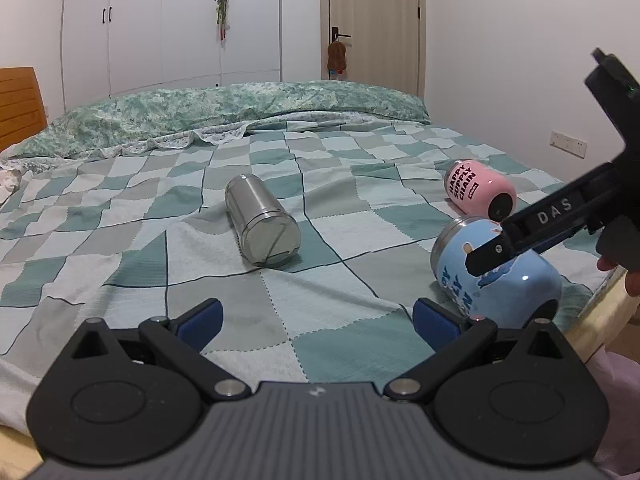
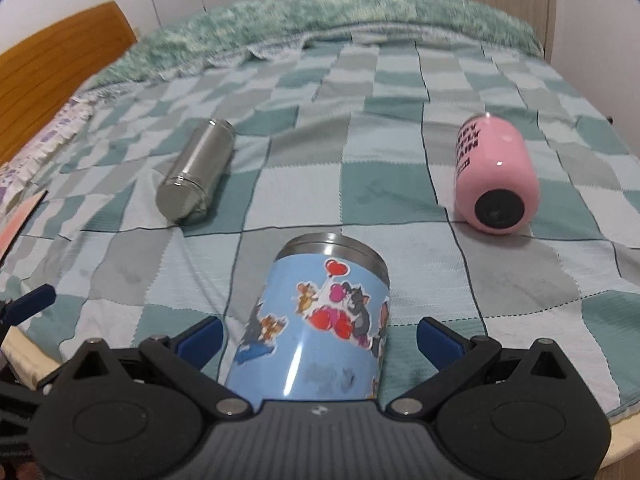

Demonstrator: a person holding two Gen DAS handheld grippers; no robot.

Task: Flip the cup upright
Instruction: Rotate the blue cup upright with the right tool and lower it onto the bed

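Note:
Three cups lie on their sides on the checked bedspread. A blue cartoon cup (image 2: 320,320) lies between the open fingers of my right gripper (image 2: 320,338), steel rim pointing away; the blue pads stand apart from its sides. In the left wrist view the blue cup (image 1: 496,272) is at the right, with the right gripper (image 1: 486,258) above it. A pink cup (image 2: 494,176) (image 1: 478,192) lies further right, black base toward me. A steel cup (image 2: 196,170) (image 1: 262,220) lies at the left. My left gripper (image 1: 318,320) is open and empty over the bedspread.
A rumpled green quilt (image 1: 224,108) lies along the far side of the bed. A wooden headboard (image 2: 56,68) is at the left. The bed's near edge (image 2: 624,436) runs by the right gripper. Wardrobe doors (image 1: 168,20) and a door (image 1: 372,20) stand behind.

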